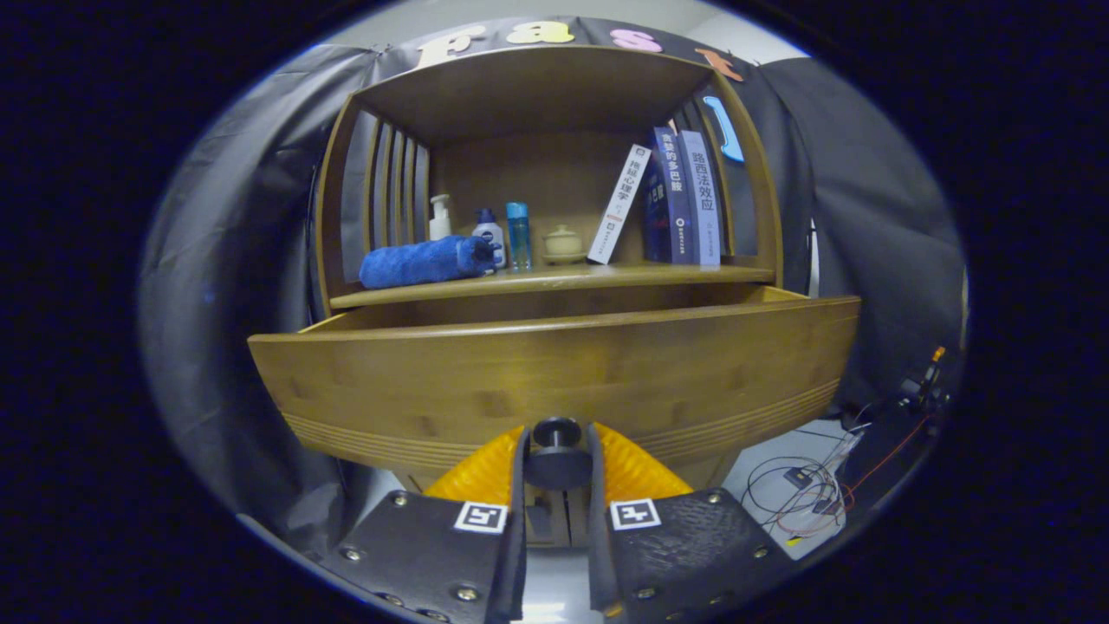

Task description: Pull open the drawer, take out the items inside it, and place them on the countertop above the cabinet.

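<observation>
A bamboo cabinet's drawer stands pulled out toward me, its wide front panel close ahead. Its round dark knob sits between my two fingers, and my gripper is shut on it. The drawer's inside is hidden behind the front panel. Above it the countertop carries a rolled blue towel, a white pump bottle, a small white and blue bottle, a clear blue bottle, a little lidded pot and three books.
The cabinet has a roofed shelf with slatted sides over the countertop. Black cloth hangs behind and to both sides. On the floor to the right of the cabinet lie loose cables and small devices.
</observation>
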`<state>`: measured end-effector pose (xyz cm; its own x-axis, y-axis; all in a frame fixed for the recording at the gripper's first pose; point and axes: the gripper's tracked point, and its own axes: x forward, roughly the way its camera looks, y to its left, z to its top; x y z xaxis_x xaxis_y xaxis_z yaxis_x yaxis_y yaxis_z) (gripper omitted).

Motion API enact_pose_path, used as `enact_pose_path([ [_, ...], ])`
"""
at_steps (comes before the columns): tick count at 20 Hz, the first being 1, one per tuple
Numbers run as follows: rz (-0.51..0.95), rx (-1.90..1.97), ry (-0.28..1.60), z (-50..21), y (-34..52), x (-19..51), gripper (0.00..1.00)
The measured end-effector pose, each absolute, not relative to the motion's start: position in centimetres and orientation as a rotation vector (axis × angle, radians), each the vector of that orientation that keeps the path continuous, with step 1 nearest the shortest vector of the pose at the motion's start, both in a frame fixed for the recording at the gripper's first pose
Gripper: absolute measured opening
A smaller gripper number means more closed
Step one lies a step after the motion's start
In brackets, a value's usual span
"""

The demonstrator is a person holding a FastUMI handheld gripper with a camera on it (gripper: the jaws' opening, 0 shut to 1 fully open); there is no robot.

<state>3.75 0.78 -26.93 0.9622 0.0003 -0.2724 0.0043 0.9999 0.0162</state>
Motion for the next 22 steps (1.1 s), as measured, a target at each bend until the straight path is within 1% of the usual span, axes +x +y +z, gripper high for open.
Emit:
enact_pose_path([
  [8, -0.029, 0.048, 0.262, -26.9, 0.5, 2.1, 0.29],
  [14, -0.01, 0.002, 0.261, -27.0, 0.6, 0.3, 0.29],
  [22, -0.013, 0.003, 0.28, -27.4, 1.1, -3.6, 0.29],
])
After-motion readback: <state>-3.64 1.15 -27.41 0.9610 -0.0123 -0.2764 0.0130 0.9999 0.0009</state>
